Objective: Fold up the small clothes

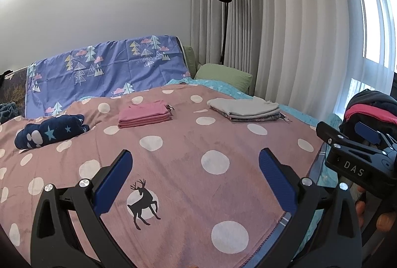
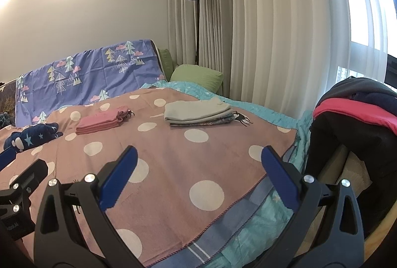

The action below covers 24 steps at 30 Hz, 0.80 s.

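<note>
Both the left gripper [image 1: 196, 181] and the right gripper [image 2: 198, 178] hang spread wide and empty over the dotted blanket [image 1: 188, 144], likely between garments. Mid-frame lie 2 folded stacks, the pink stack [image 1: 145, 116] and the grey stack [image 1: 244, 108], apparently set aside as finished. 1 navy starred piece [image 1: 49, 131] sits bunched at left, while unfolded clothes [image 2: 359, 104] pile at the right edge.

Pink blanket [image 1: 188, 144] with white dots, pink folded stack [image 1: 144, 116], grey stack [image 1: 245, 108], star-patterned navy bundle [image 1: 49, 134].
</note>
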Each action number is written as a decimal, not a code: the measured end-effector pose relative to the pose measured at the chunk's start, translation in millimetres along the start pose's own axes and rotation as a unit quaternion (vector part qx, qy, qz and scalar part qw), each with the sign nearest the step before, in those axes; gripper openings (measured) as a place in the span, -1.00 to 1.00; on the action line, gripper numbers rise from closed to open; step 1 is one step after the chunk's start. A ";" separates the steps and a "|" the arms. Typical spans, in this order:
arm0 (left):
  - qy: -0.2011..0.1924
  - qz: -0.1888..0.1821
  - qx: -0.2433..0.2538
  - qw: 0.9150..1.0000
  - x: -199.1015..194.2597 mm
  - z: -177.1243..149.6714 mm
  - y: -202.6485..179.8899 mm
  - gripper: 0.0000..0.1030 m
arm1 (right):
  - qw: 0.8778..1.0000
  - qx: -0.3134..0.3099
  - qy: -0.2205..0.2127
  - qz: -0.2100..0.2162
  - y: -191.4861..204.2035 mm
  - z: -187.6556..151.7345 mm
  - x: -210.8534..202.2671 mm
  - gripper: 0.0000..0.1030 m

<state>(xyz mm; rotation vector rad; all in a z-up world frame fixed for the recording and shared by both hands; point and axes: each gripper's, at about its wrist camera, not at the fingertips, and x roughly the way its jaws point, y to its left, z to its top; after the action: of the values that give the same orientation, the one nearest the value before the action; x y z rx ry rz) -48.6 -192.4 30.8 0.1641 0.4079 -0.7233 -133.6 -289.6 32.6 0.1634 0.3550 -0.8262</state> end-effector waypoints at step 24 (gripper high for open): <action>0.013 0.005 -0.001 1.000 5.1 -3.6 3.8 0.97 | 1.000 -0.002 0.014 0.003 0.5 -5.0 11.4 0.96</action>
<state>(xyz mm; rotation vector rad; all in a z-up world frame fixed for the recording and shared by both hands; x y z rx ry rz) -43.7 -191.6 25.4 0.1743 0.4320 -0.7115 -127.3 -295.7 23.7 0.1726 0.3817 -0.8186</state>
